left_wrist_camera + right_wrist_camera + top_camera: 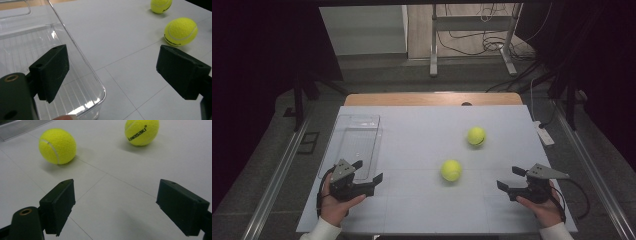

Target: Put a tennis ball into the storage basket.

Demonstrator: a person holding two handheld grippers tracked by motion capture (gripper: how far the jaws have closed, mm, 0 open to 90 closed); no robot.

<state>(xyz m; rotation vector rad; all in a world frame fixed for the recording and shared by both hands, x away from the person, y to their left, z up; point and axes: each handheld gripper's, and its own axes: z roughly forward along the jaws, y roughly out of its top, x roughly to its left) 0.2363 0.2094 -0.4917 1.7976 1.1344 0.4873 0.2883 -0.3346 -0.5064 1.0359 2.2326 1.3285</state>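
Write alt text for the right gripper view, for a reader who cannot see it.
Two fuzzy yellow-green tennis balls, the near-left tennis ball and the far-right tennis ball printed "kawasaki", lie apart on a pale grey table. The open right gripper shows its two black jaws spread wide, holding nothing.

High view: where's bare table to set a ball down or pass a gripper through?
Bare table lies between the clear bin and the two tennis balls, along the far edge, and in front between the left gripper and right gripper. Tightest spots: around the near ball and far ball, and by the bin.
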